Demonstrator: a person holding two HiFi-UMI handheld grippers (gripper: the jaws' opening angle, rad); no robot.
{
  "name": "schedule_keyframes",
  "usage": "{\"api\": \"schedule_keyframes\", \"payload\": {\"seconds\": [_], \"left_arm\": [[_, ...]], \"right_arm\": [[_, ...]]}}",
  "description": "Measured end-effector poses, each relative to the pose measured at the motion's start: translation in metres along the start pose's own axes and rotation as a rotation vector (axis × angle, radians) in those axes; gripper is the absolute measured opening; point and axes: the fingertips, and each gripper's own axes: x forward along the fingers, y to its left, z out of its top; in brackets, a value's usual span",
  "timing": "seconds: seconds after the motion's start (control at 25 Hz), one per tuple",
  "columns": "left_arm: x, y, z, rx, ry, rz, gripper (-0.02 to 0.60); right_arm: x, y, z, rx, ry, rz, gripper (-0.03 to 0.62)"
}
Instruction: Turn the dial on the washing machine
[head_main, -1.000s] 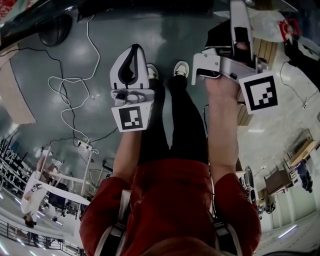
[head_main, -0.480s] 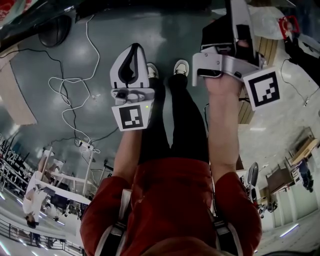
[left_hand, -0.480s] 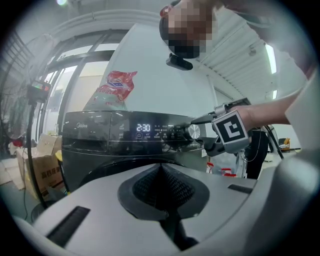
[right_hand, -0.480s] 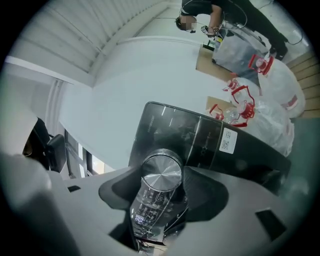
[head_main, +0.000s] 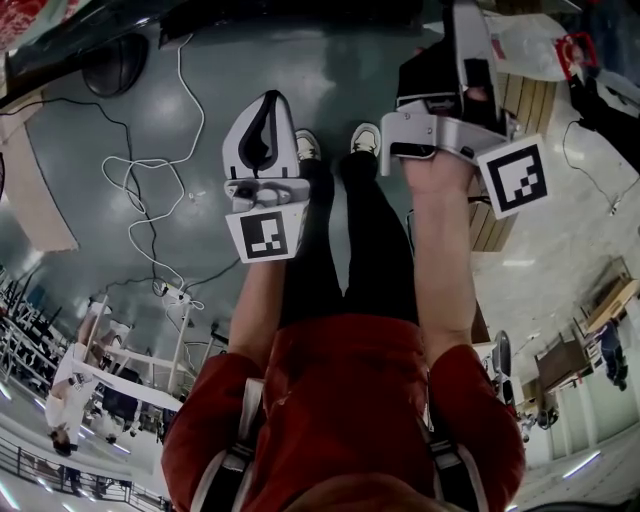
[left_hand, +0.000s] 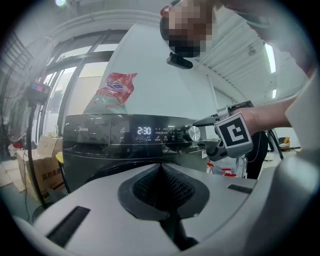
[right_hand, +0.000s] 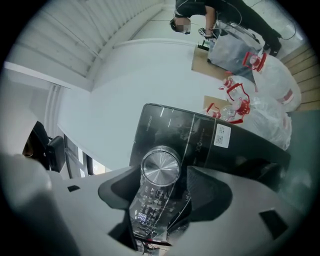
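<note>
- The washing machine (left_hand: 125, 147) is dark and front-loading; its lit display (left_hand: 144, 131) reads 2:30; a red and white bag (left_hand: 113, 91) lies on its top
- The dial (right_hand: 161, 168) is a round silver knob at the right end of the control panel; in the left gripper view it sits just right of the row of lit symbols
- The right gripper (right_hand: 161, 181) is held up to the panel with the dial between its two jaws; the jaws are closed in on the knob's sides, one on each side; its cube with the square marker (left_hand: 233, 133) shows just right of the dial in the left gripper view
- The left gripper (left_hand: 161, 167) is held back from the machine, well apart from the panel and pointing at it; its jaws are pressed together with nothing between them
- In the head view both forearms reach forward, the right one further than the left; a white cable (head_main: 150, 170) loops across the grey floor (head_main: 330, 70)
- White plastic bags (right_hand: 272, 102) with red handles lie beside the machine in the right gripper view
</note>
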Motion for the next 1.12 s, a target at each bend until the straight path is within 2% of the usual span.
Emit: {"api": "schedule_keyframes", "payload": {"seconds": [0.32,0.48,0.68,0.88,1.12], "left_arm": [[-0.017,0.006,0.042,-0.008,-0.001,0.002,0.009],[-0.03,0.014,0.08,-0.004,0.001,-0.006,0.009],[-0.046,0.003,0.133,0.002,-0.015,-0.021,0.009],[-0.076,-0.002,0.175,-0.019,0.025,-0.03,0.009],[-0.116,-0.008,0.21,0.018,0.082,-0.046,0.009]], "right_arm": [[-0.032,0.016,-0.018,-0.004,0.059,-0.077,0.287],[-0.052,0.035,-0.032,0.004,0.092,-0.114,0.287],[-0.075,0.064,-0.038,0.024,0.149,-0.133,0.287],[-0.104,0.09,-0.058,0.074,0.232,-0.165,0.287],[-0.151,0.132,-0.07,0.089,0.323,-0.197,0.285]]}}
